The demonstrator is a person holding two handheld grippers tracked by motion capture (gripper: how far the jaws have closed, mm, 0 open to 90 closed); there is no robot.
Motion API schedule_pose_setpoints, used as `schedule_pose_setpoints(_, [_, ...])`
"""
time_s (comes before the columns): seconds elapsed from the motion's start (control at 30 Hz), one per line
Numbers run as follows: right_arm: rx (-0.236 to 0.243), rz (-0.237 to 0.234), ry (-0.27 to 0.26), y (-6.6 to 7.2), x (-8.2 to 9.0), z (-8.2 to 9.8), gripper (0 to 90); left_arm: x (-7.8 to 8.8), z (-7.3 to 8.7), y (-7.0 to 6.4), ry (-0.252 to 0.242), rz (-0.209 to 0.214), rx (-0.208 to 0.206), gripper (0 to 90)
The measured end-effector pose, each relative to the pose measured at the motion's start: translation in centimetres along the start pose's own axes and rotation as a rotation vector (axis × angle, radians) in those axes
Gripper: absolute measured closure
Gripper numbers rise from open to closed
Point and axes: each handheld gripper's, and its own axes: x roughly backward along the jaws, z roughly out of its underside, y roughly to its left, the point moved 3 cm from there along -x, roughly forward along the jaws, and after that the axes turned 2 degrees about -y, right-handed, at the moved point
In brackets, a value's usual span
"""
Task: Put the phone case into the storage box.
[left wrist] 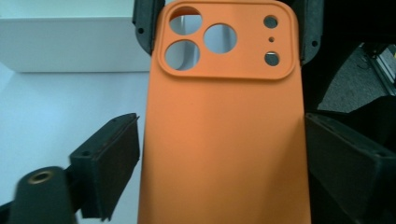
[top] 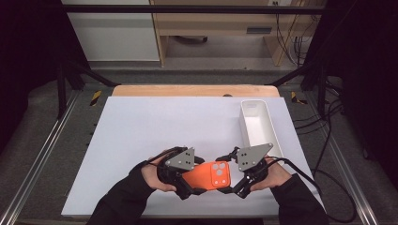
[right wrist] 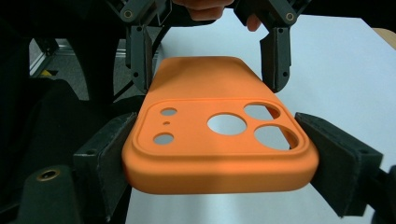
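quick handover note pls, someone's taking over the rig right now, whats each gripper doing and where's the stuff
Right gripper: shut on the camera end of the orange phone case, pads pressed on both its sides.
Left gripper: at the plain end of the case; its jaws flank the case, the left pad plainly off the edge, so it is open.
Case: held above the white table, near its front edge, back side up.
White tray: at the right of the table, nothing seen in it.
Done: right-hand grip secured.
Left: probably moving the case on, perhaps to the tray.
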Motion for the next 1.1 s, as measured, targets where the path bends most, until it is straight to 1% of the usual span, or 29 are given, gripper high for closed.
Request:
schedule_pose_setpoints(0.03, [-0.001, 0.002, 0.000, 0.0, 0.0, 0.0, 17.0, 0.1, 0.0, 0.1, -0.003, -0.017, 0.007, 7.7])
schedule_pose_setpoints(0.13, [-0.003, 0.010, 0.009, -0.1, 0.2, 0.0, 17.0, 0.4, 0.1, 0.3, -0.005, -0.026, 0.015, 6.7])
schedule_pose_setpoints(0.2, [-0.013, 0.015, 0.024, -0.2, 0.5, 0.0, 16.9, 1.1, 0.3, 0.4, -0.023, -0.046, 0.043, 2.4])
schedule_pose_setpoints(0.27, [-0.014, 0.020, 0.034, -0.3, 0.7, -0.1, 16.9, 1.5, 0.5, 0.5, -0.030, -0.059, 0.061, 1.6])
schedule_pose_setpoints(0.3, [-0.016, 0.028, 0.036, -0.4, 0.9, -0.2, 16.8, 1.6, 0.6, 0.5, -0.029, -0.063, 0.068, 0.4])
schedule_pose_setpoints(0.33, [-0.018, 0.029, 0.039, -0.4, 1.0, -0.2, 16.8, 1.8, 0.7, 0.6, -0.029, -0.066, 0.083, 0.0])
schedule_pose_setpoints(0.4, [-0.020, 0.036, 0.041, -0.5, 1.2, -0.3, 16.8, 1.8, 0.8, 0.6, -0.026, -0.068, 0.090, 0.0])
schedule_pose_setpoints(0.43, [-0.027, 0.044, 0.055, -0.7, 1.5, -0.3, 16.8, 1.9, 1.1, 0.6, -0.015, -0.074, 0.106, 0.0])
schedule_pose_setpoints(0.5, [-0.031, 0.049, 0.067, -0.8, 1.7, -0.4, 16.8, 1.7, 1.4, 0.7, -0.001, -0.078, 0.120, 0.0])
schedule_pose_setpoints(0.53, [-0.034, 0.050, 0.076, -0.9, 1.8, -0.5, 16.8, 1.7, 1.4, 0.7, -0.001, -0.078, 0.120, 0.0])
schedule_pose_setpoints(0.57, [-0.037, 0.049, 0.090, -1.0, 1.8, -0.5, 16.7, 1.5, 1.6, 0.7, 0.019, -0.087, 0.125, 0.0])
schedule_pose_setpoints(0.67, [-0.041, 0.049, 0.119, -1.2, 2.0, -0.8, 16.7, 1.2, 1.7, 0.7, 0.030, -0.087, 0.126, 0.0])
schedule_pose_setpoints(0.97, [-0.049, 0.028, 0.202, -1.7, 1.6, -1.3, 16.7, -0.1, 1.5, 0.8, 0.081, -0.070, 0.124, 0.0])
schedule_pose_setpoints(1.0, [-0.052, 0.026, 0.211, -1.7, 1.6, -1.3, 16.7, -0.1, 1.5, 0.8, 0.081, -0.070, 0.124, 0.0])
schedule_pose_setpoints(1.07, [-0.052, 0.022, 0.228, -1.8, 1.4, -1.4, 16.7, -0.5, 1.5, 0.9, 0.110, -0.064, 0.115, 0.0])
schedule_pose_setpoints(1.1, [-0.050, 0.020, 0.238, -1.8, 1.4, -1.5, 16.7, -0.6, 1.5, 0.9, 0.115, -0.062, 0.115, 0.0])
